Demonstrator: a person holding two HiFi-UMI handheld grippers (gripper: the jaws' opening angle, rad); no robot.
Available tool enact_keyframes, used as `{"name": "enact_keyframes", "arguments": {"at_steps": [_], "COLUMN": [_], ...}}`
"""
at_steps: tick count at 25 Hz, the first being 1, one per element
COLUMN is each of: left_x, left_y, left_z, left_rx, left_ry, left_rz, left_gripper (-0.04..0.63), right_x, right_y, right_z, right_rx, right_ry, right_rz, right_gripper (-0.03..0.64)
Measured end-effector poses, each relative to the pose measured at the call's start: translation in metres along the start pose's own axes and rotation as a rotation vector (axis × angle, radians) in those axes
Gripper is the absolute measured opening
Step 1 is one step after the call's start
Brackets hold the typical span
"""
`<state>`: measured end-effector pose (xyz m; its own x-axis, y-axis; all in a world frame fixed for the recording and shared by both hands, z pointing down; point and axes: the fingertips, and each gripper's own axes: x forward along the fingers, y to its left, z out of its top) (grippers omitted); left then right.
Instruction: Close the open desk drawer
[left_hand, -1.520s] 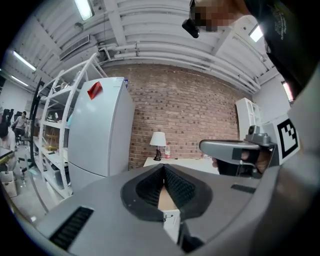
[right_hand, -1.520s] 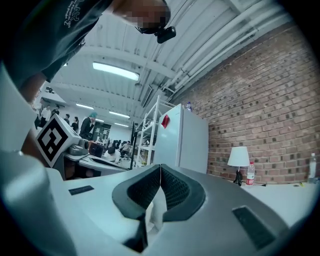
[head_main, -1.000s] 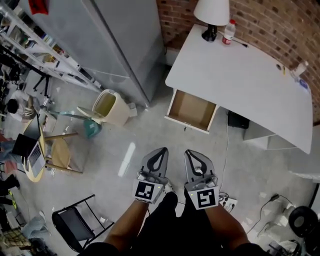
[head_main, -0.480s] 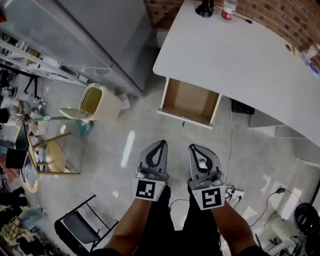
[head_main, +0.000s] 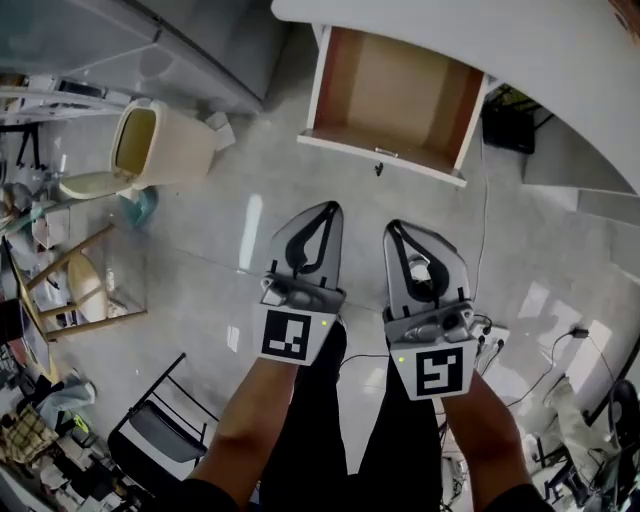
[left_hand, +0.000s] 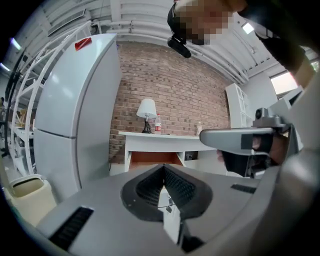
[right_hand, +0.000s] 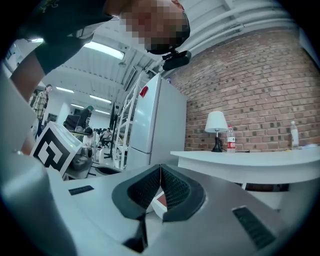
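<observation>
The open desk drawer (head_main: 395, 100) juts from under the white desk (head_main: 560, 50) at the top of the head view; its brown inside is empty, and a small key hangs from its white front (head_main: 385, 160). My left gripper (head_main: 328, 206) and right gripper (head_main: 391, 225) are side by side below the drawer front and apart from it. Both are shut and hold nothing. In the left gripper view the drawer (left_hand: 152, 159) shows straight ahead under the desk top (left_hand: 165, 136), beyond the shut jaws (left_hand: 164, 166). The right gripper view shows the desk (right_hand: 260, 162) to the right of my jaws (right_hand: 160, 166).
A beige bin (head_main: 165, 145) with its lid open stands left of the drawer, beside a grey fridge (head_main: 150, 40). A wooden stool (head_main: 85, 290) and a black folding chair (head_main: 160, 440) are at lower left. Cables and a power strip (head_main: 495, 340) lie on the floor right of my grippers.
The view has moved toward the desk: the drawer is larger and higher in the frame, and both grippers are nearer its front. Both stay shut.
</observation>
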<state>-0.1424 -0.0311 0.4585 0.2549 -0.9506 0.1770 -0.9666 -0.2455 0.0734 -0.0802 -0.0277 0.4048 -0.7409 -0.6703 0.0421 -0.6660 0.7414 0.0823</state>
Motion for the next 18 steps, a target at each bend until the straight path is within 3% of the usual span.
{"name": "enact_keyframes", "arguments": {"at_steps": [8, 14, 18], "left_x": [0.01, 0.028, 0.044], "left_y": [-0.001, -0.004, 0.005], "left_z": [-0.056, -0.088, -0.103], "left_rx": [0.006, 0.087, 0.029], "left_ry": [-0.001, 0.027, 0.033], "left_rz": [-0.042, -0.073, -0.059], "left_gripper": [0.005, 0.005, 0.005], "right_x": [-0.014, -0.019, -0.017], "right_y": [0.015, 0.013, 0.004], "right_z": [-0.077, -0.109, -0.123], "right_rx": [0.066, 0.036, 0.083], "right_ry": [0.047, 0.055, 0.065], "right_rz": [-0.069, -0.139, -0.18], "right_gripper": [0.028, 0.028, 0.028]}}
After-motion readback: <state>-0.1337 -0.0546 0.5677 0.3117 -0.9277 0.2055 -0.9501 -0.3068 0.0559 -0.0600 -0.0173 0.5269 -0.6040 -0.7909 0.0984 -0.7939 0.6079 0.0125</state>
